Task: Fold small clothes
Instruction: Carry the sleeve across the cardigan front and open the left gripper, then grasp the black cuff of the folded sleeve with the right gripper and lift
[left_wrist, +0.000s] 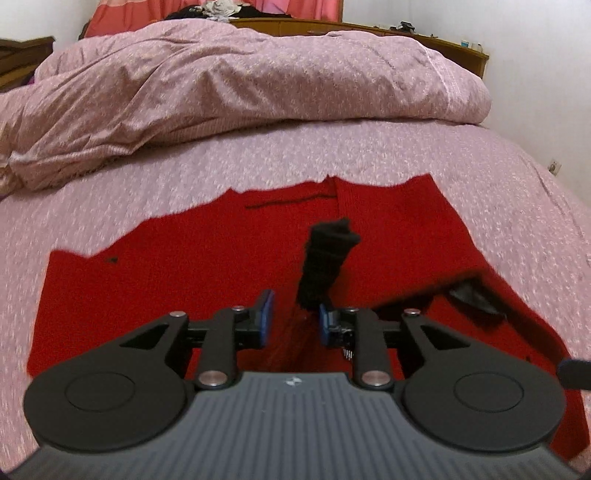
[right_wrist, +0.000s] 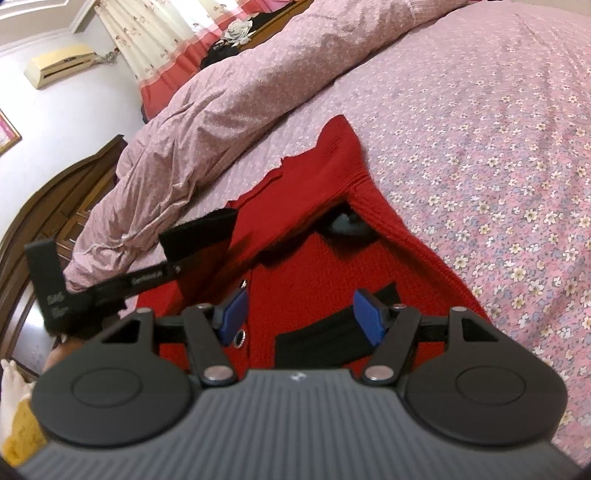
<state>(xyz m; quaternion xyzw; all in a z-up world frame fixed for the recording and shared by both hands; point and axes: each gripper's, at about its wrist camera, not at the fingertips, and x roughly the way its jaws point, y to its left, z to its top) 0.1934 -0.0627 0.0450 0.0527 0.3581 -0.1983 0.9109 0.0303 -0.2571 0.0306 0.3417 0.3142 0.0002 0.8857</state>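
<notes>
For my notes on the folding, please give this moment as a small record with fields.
surface: bed with floral sheet
quilt: bunched at far side
garment: red knit cardigan, lying spread
black sock: just beyond left gripper
left gripper: jaws apart, nothing pinched
right gripper: open above cardigan and black cloth

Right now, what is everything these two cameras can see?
red knit garment: one, red, spread flat on the bed.
black sock: one, black, lying on the garment just beyond the left tongs.
black cloth: one, black, on the garment under the right tongs.
bedsheet: one, pink floral, covering the bed.
quilt: one, pink, bunched at the far side.
curtain: one, cream and red, by the wall.
air conditioner: one, cream, high on the wall.
left tongs: blue pads apart, holding nothing.
right tongs: blue pads wide apart, empty.
</notes>
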